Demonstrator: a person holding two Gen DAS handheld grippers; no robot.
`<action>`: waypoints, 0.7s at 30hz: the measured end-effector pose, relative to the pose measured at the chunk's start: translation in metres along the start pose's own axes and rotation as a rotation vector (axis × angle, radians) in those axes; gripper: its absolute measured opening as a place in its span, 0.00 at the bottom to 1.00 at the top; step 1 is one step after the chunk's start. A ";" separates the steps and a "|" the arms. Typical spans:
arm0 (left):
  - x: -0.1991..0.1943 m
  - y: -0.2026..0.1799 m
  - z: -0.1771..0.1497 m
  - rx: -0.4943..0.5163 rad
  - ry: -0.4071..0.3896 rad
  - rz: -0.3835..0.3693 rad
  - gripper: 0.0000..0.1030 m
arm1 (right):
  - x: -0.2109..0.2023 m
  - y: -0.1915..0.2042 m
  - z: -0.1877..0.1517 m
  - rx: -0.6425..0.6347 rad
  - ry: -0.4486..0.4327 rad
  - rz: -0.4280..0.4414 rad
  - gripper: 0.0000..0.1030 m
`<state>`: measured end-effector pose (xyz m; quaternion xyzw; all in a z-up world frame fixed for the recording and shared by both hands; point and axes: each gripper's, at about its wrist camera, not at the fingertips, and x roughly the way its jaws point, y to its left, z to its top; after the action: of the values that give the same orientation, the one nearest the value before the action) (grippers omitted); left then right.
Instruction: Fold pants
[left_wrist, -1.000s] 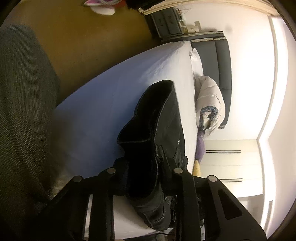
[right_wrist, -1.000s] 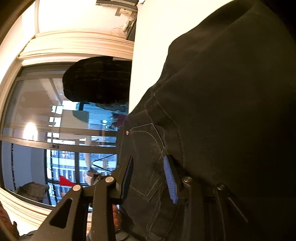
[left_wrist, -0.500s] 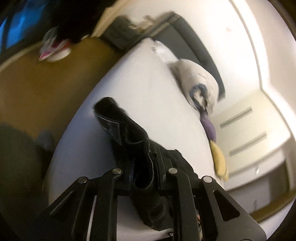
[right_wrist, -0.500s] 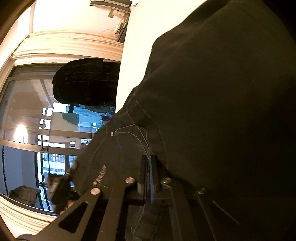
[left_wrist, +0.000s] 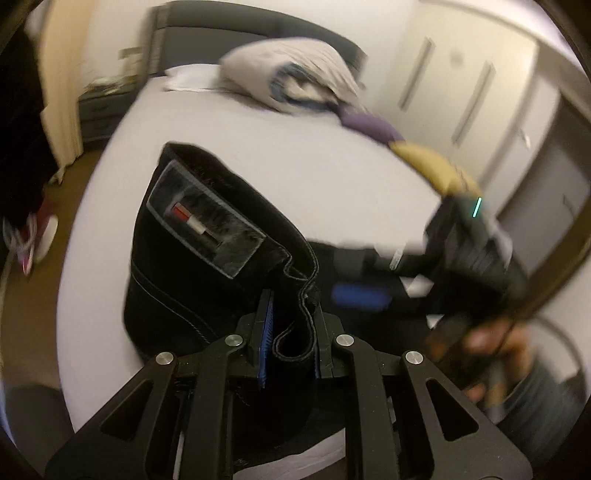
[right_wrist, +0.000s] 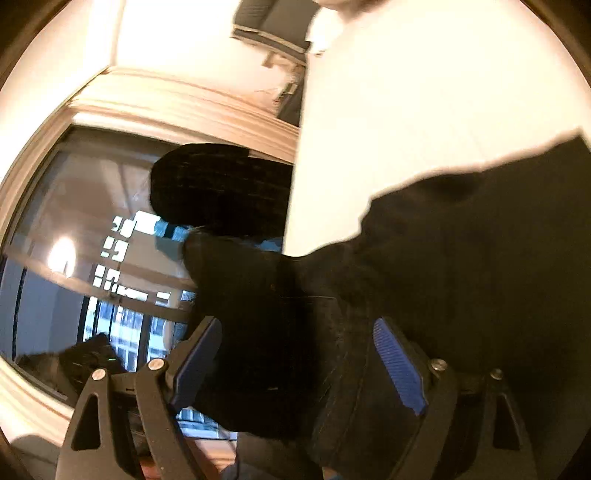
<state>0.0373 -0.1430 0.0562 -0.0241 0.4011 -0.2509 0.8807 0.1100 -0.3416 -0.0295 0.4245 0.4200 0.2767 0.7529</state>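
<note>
White bedding covers the bed (left_wrist: 295, 155), with a rolled duvet (left_wrist: 291, 74) near the headboard. On it lie the black pants (left_wrist: 207, 266), their waistband clamped between the left gripper (left_wrist: 291, 339) fingers. The right gripper (right_wrist: 299, 362) fingers have just sprung apart, the fabric loose between them.
</note>
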 end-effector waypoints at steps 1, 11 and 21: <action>0.008 -0.014 -0.004 0.046 0.020 0.009 0.14 | -0.007 0.005 0.001 -0.019 0.003 -0.004 0.85; 0.055 -0.083 -0.039 0.300 0.108 0.031 0.14 | 0.007 0.001 -0.009 -0.033 0.160 -0.114 0.78; 0.091 -0.111 -0.036 0.414 0.130 0.011 0.14 | -0.014 -0.017 -0.011 -0.051 0.136 -0.165 0.23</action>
<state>0.0146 -0.2762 -0.0038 0.1757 0.3972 -0.3243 0.8403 0.0944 -0.3559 -0.0420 0.3491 0.4965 0.2526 0.7535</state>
